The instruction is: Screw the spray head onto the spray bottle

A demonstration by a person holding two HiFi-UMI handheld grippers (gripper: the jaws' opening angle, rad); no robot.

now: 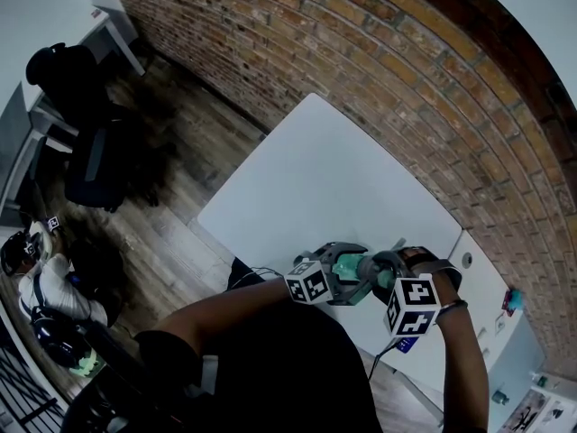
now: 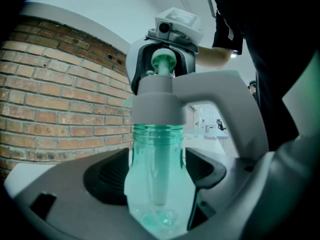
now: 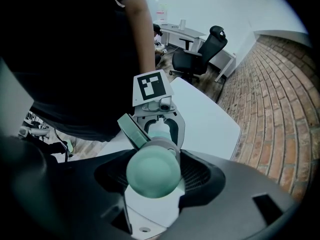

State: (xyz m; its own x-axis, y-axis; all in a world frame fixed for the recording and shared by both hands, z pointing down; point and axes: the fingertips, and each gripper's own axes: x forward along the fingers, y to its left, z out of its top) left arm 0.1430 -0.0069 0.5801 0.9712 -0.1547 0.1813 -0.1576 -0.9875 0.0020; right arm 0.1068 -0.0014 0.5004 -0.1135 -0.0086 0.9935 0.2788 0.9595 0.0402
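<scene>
The white counter (image 1: 334, 179) lies below. Up in the air over it, the left gripper (image 2: 159, 179) has its fingers squeezed tight on the green spray bottle (image 2: 157, 149). The right gripper (image 3: 152, 180) has its fingers closed round the spray head (image 3: 152, 168), which sits on the bottle's neck. I think this is the twisting step. Next, turn the head until it is snug. There are no words to read, only square markers (image 1: 413, 305).

1. Your head view shows the bottle (image 1: 348, 267) only as a green sliver, its thread too small to tell.
2. Left gripper view: the collar of the spray head (image 2: 156, 101) hides the bottle's mouth.
3. Right gripper view: the spray head covers most of the bottle.
</scene>
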